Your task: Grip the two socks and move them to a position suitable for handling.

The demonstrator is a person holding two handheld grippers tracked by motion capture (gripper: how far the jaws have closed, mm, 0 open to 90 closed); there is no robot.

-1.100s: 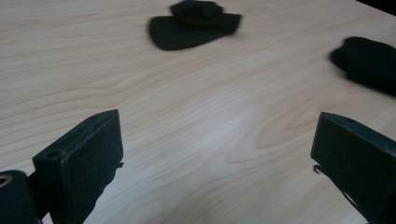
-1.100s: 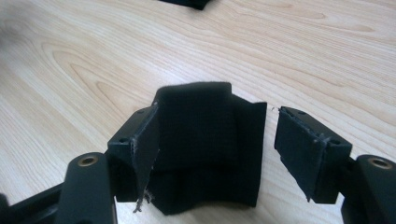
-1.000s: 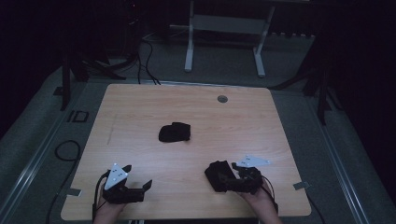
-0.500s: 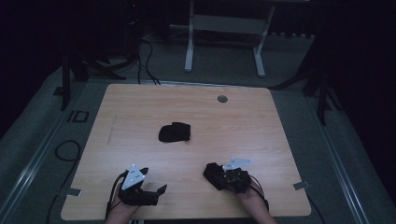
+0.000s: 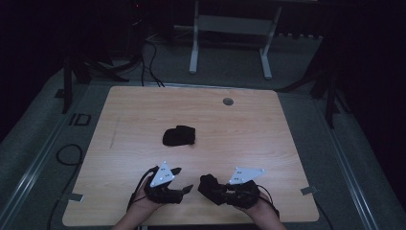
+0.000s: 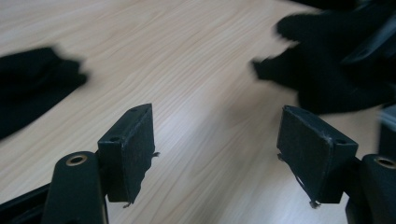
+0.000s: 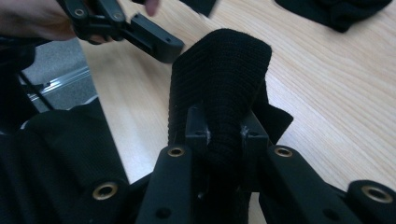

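Note:
A black knitted cloth [image 7: 219, 74] sticks out of my right gripper [image 7: 224, 128], whose jaws are shut on it just above the wooden table [image 5: 268, 139]. In the high view that cloth [image 5: 209, 184] hangs near the front edge, at the tip of the right gripper [image 5: 216, 188]. My left gripper [image 5: 184, 179] points at it from the left, a short gap away. The left gripper [image 6: 215, 140] is open; its jaws have just been closing and nothing lies between them. A second black cloth bundle [image 5: 178, 136] lies at the table's middle.
A small round grey grommet [image 5: 228, 101] sits near the table's far edge. Beyond the table stand a white metal frame [image 5: 230, 28] and dark stands, with cables on the floor. The bundle [image 6: 32, 88] lies left of the left jaws.
My left gripper has moved right, toward the right gripper, and its jaws have narrowed. The right gripper with the black cloth has shifted a little to the left.

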